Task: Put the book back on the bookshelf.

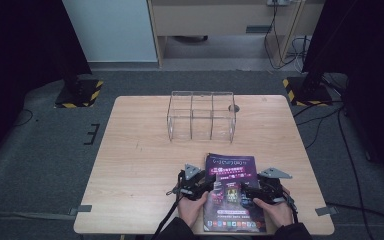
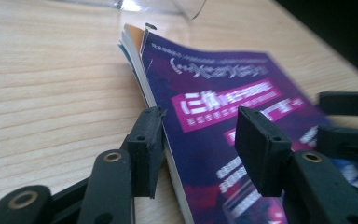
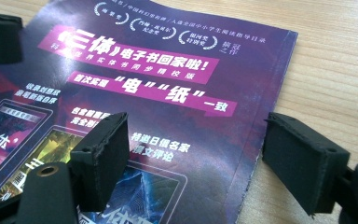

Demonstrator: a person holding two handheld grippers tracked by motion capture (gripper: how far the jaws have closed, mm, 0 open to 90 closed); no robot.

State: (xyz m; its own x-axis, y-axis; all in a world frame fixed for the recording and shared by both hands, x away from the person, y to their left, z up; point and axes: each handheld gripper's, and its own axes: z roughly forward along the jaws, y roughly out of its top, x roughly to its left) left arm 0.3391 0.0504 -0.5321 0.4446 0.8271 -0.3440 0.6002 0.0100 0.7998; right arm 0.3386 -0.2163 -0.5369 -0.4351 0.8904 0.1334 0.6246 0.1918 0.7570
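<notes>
Two grippers are straddling a book's (image 1: pixel 231 192) edges (purple cover): left gripper (image 2: pixel 200 140) spreading across the spine, right gripper (image 3: pixel 193 154) gaping over the opposite edge.

Wooden table (image 1: pixel 130 150), purple book (image 1: pixel 230 167), clear organizer (image 1: pixel 201 116)

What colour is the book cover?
Purple with magenta banners and white text on the book; clearest in the right gripper view.

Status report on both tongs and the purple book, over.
Left tongs open, straddling the purple paperback book's left edge. Right tongs open, straddling its right edge. Book flat on the wooden table. Clear plastic divider rack well beyond, path open.
</notes>
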